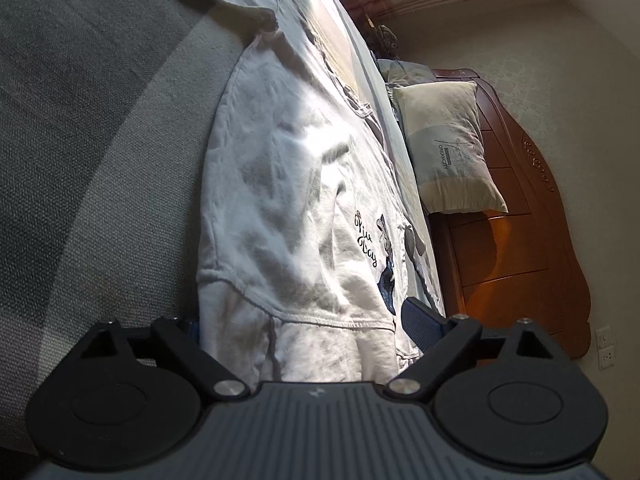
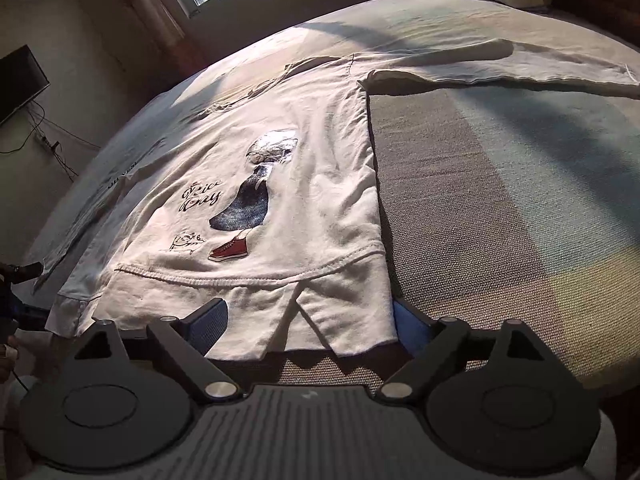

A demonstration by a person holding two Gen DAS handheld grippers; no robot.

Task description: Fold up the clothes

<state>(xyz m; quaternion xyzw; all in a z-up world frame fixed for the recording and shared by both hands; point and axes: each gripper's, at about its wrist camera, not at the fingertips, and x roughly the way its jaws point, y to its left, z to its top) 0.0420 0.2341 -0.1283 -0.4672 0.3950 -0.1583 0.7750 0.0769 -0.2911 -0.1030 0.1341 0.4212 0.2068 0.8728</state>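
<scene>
The left gripper stands released, its jaws wide on both sides of the hem of the white sweatshirt. The sweatshirt lies flat on the bed. The right gripper is also released, near the hem's right corner.

Shirt: white cotton-like knit, matt, creased, stitched hem seam just ahead of the jaws; printed figure partly glossy. Bed cover beside the jaws: coarse woven cloth, matt, rough grain, in grey and pale bands. Pillow well beyond the jaws: soft matt cloth, wrinkled. Headboard: varnished wood, glossy, carved. Left gripper and right gripper: matt black plastic links, bright metal pins, ribbed grey housing, blue textured pads.
</scene>
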